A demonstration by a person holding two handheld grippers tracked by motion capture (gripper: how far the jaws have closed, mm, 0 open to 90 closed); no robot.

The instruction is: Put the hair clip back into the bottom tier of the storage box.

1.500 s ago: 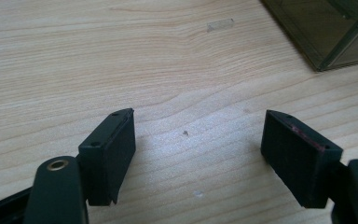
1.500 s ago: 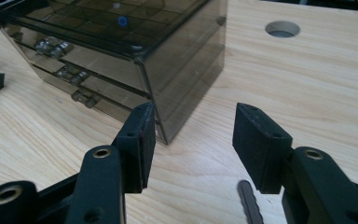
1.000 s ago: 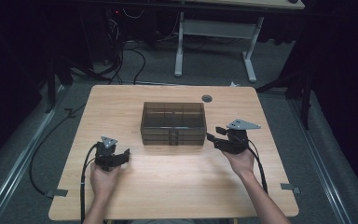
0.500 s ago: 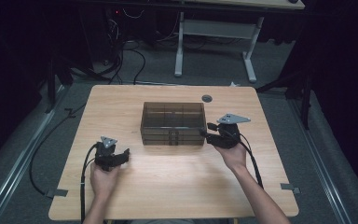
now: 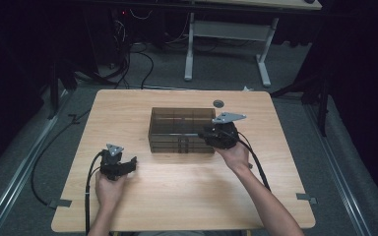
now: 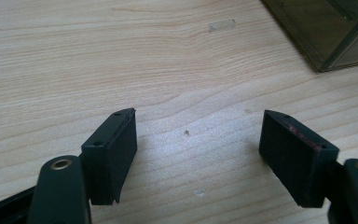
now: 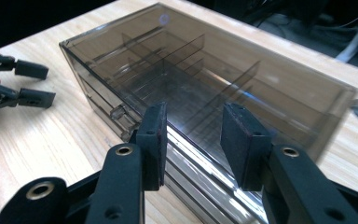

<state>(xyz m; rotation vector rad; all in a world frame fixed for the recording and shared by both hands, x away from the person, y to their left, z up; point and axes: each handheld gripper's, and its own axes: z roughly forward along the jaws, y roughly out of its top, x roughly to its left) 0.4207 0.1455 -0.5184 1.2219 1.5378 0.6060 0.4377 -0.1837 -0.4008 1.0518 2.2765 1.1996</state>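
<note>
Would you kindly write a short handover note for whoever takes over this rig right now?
Left gripper: open, holding nothing, low over the bare table near its front left.
Right gripper: open, jaws over the front right edge of the box, gripping nothing.
Box: smoked clear plastic with dividers, at mid-table, lid closed as far as I can tell.
Done: nothing visibly changed on the box.
Left: probably grip or open the box; your call.

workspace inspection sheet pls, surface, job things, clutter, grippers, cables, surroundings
surface: wooden table, bare around the box, small grey disc near the far edge
job's things: smoked clear box with inner dividers, mid-table
clutter: nothing seen
grippers: left gripper open over bare wood; right gripper open at the box's right end
cables: one trails from each gripper; more on the floor behind
surroundings: dark room, white desk frame behind
</note>
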